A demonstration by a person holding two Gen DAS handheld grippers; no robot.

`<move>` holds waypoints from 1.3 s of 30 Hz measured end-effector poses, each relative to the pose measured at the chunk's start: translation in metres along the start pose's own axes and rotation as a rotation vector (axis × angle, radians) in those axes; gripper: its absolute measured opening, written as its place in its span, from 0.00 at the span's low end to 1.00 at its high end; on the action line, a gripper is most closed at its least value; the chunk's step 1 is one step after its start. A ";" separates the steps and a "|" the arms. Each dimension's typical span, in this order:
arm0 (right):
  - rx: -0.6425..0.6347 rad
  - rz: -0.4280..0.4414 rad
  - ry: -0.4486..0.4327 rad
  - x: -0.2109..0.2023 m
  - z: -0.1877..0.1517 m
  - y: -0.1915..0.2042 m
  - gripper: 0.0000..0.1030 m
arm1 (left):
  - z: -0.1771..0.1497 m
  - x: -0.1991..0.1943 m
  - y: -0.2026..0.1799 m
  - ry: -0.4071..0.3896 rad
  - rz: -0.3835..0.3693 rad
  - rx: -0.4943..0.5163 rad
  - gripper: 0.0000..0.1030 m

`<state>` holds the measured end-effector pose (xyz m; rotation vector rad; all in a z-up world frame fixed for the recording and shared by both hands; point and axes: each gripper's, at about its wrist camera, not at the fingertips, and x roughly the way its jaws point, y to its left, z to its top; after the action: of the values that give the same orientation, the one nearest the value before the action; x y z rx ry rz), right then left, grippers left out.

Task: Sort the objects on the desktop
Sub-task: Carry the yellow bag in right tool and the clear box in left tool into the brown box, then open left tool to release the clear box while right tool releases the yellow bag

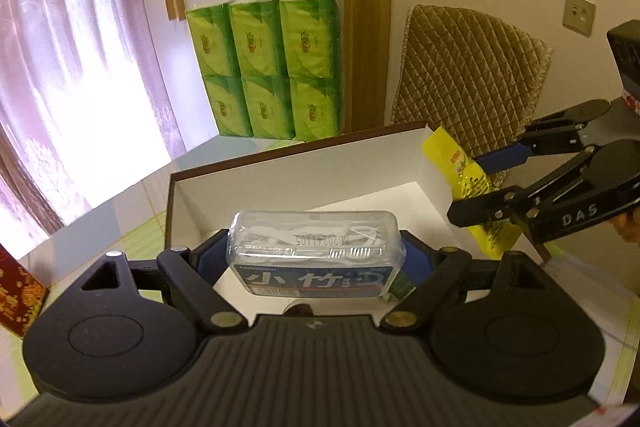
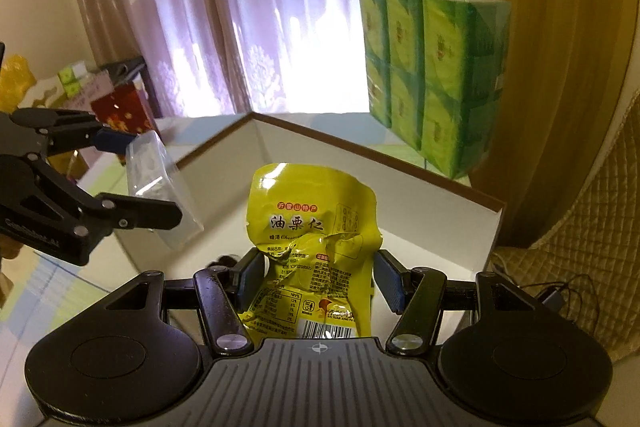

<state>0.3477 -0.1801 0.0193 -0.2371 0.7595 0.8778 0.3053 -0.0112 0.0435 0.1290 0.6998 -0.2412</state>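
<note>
L gripper: fingers clamp clear floss-pick box (blue label) over white box. R gripper: fingers clamp yellow snack pouch.

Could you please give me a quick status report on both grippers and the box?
Left gripper shut on floss case, over open box. Right gripper shut on yellow snack bag, also over box. Nothing blocking the drop.
</note>
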 end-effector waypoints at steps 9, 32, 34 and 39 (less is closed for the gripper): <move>-0.053 -0.012 0.078 0.038 0.004 -0.014 0.56 | 0.010 0.048 0.011 0.051 0.003 -0.007 0.82; -0.153 -0.030 0.255 0.104 0.013 -0.036 0.56 | 0.001 0.151 0.018 0.292 -0.036 0.028 0.82; -0.156 -0.031 0.262 0.105 0.013 -0.036 0.56 | -0.001 0.158 0.017 0.308 -0.034 0.037 0.82; -0.166 -0.031 0.285 0.111 0.013 -0.036 0.56 | -0.005 0.169 0.019 0.337 -0.030 0.045 0.82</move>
<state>0.4264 -0.1293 -0.0509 -0.5287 0.9451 0.8888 0.4319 -0.0213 -0.0694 0.2045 1.0325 -0.2673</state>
